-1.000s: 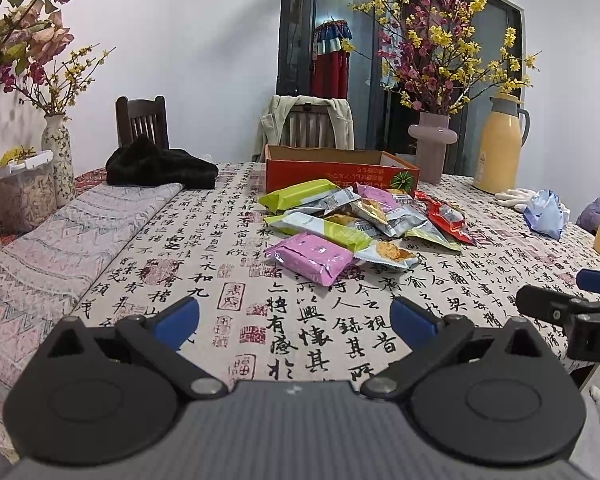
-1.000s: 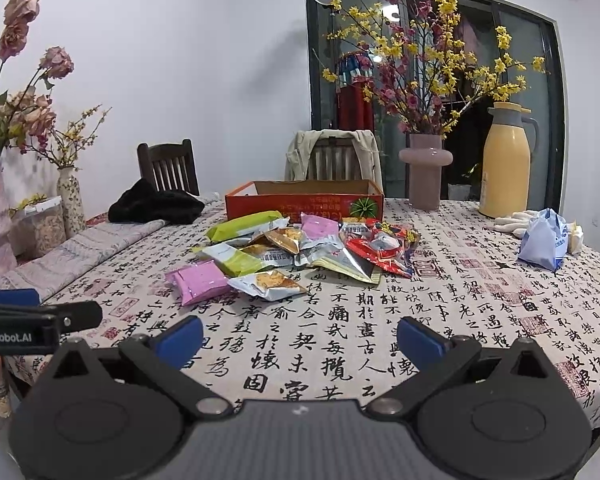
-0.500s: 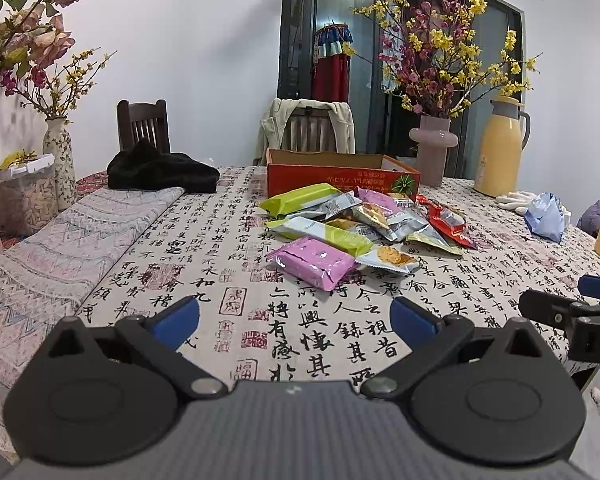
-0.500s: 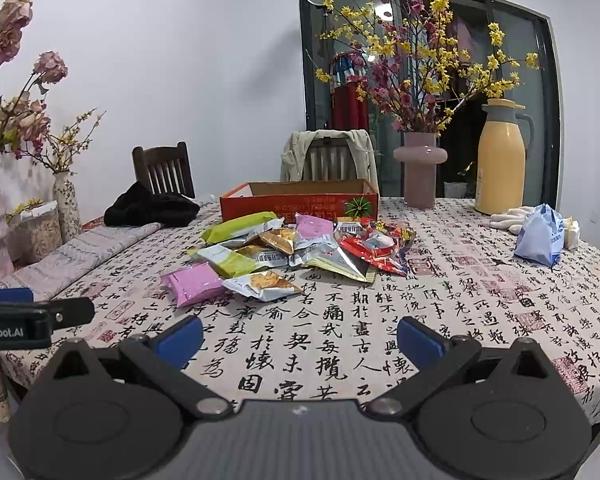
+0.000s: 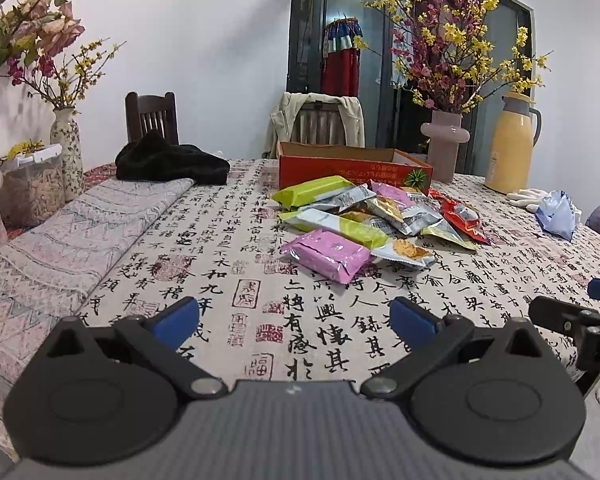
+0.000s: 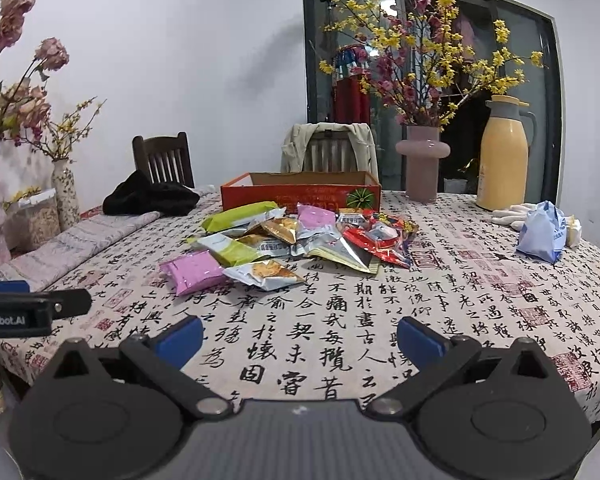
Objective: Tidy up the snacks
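Left hand-held gripper (image 5: 294, 318): held level above the near edge of the desk (image 5: 220, 264), fingers spread wide, nothing between them. Right hand-held gripper (image 6: 300, 334): held alongside at like height, likewise spread and empty, aimed across the desk. Snack packets (image 6: 292, 240): heaped mid-desk, directly in front of an open red cardboard box (image 6: 300, 194); a pink packet (image 5: 328, 254) is laid nearest, touching a pale packet (image 5: 406, 252) beside it.
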Demonstrator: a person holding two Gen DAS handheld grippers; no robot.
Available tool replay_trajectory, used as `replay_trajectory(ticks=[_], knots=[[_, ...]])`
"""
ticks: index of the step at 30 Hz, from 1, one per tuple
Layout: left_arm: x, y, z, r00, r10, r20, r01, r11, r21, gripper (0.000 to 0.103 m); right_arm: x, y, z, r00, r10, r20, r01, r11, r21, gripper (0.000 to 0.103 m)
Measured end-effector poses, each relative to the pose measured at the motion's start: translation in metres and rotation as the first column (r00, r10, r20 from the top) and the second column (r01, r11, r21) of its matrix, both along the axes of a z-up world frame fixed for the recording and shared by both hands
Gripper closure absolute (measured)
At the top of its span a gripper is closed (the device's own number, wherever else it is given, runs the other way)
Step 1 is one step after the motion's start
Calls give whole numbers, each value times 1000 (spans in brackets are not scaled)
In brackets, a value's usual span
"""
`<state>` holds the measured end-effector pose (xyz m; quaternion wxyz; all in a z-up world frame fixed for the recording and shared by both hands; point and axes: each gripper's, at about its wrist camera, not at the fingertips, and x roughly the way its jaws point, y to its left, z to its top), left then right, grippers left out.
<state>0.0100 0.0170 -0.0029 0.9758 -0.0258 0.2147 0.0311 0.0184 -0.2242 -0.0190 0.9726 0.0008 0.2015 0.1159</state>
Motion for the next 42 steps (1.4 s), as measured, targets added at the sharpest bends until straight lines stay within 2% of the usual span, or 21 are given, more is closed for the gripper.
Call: replay_trajectory(ticks=[6, 13, 22, 30, 34, 37, 42], knots=[[2, -4, 0, 1000, -6, -3, 6, 1000, 15, 0, -6, 3, 2, 999, 28, 35, -28, 1000, -4, 0], [1, -8, 3, 1000, -15, -3, 15, 999, 28, 0, -4, -5, 2, 999, 5, 38, -6, 1000, 27, 0], [10, -10, 10, 1000, -26, 14, 25, 999, 46, 0, 9, -11, 7, 999, 3, 52, -4, 1000, 10, 0], [53, -2, 10, 1000, -24, 2, 24, 995, 99, 0, 64, -9, 5, 999, 31, 34, -33, 999, 42, 0], [83, 9, 3, 999, -35, -32, 38, 995, 92, 0, 97, 5, 0, 997, 74, 6, -74, 997, 18, 0], [111, 14, -2, 996, -13, -85, 20, 996, 90, 0, 119, 15, -2, 995, 96, -9, -96, 995, 15, 0], [143, 24, -4, 994, -25, -108, 29, 999, 36, 0, 149, 29, -7, 987, 151, -44, -151, 988, 24, 0]])
